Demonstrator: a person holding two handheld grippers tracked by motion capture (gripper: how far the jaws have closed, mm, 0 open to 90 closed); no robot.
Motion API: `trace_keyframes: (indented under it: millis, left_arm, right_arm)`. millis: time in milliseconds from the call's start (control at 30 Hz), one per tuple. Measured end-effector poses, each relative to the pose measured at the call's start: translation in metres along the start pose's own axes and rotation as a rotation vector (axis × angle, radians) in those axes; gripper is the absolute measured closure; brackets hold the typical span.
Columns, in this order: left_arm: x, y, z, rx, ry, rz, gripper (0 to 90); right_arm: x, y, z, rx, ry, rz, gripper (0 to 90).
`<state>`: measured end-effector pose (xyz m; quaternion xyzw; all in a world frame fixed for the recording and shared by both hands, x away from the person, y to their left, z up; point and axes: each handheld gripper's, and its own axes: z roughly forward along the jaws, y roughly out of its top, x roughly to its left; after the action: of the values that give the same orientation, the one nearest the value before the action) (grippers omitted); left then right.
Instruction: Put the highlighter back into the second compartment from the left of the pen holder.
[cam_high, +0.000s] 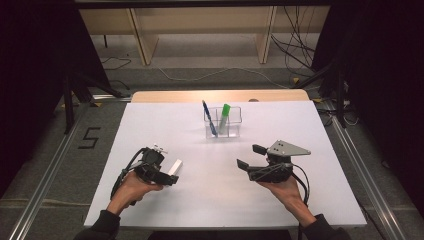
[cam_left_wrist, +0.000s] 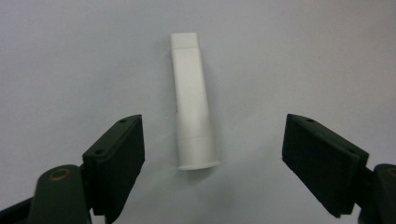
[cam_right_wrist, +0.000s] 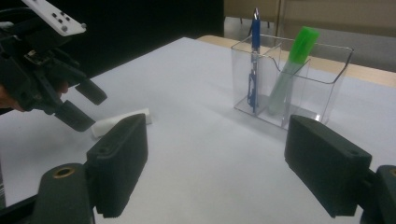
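Hovering our left gripper (cam_left_wrist: 212, 154) over the white tube (cam_left_wrist: 192, 100).
Jaws spread, tube lying untouched between them; our right gripper (cam_right_wrist: 215, 158) likewise released, empty.

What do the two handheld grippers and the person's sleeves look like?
Both the left gripper and the right gripper are black, with two flat rectangular jaws and a trailing black cable. The right one carries a grey three-cornered plate. The sleeves are dark.
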<state>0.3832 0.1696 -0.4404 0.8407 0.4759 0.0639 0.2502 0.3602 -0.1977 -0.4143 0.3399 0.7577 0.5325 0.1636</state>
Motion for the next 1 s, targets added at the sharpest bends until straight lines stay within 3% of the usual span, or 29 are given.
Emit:
trace_keyframes:
  millis: [300,1000]
  left_arm:
    - [0.002,0.003,0.005,0.076,-0.004,0.026,21.1]
    - [0.004,0.005,0.017,0.143,-0.018,0.03,30.4]
  right_arm:
    - [0.005,-0.004,-0.002,0.005,0.009,-0.02,21.7]
    - [0.007,-0.011,-0.004,0.023,0.009,-0.021,21.7]
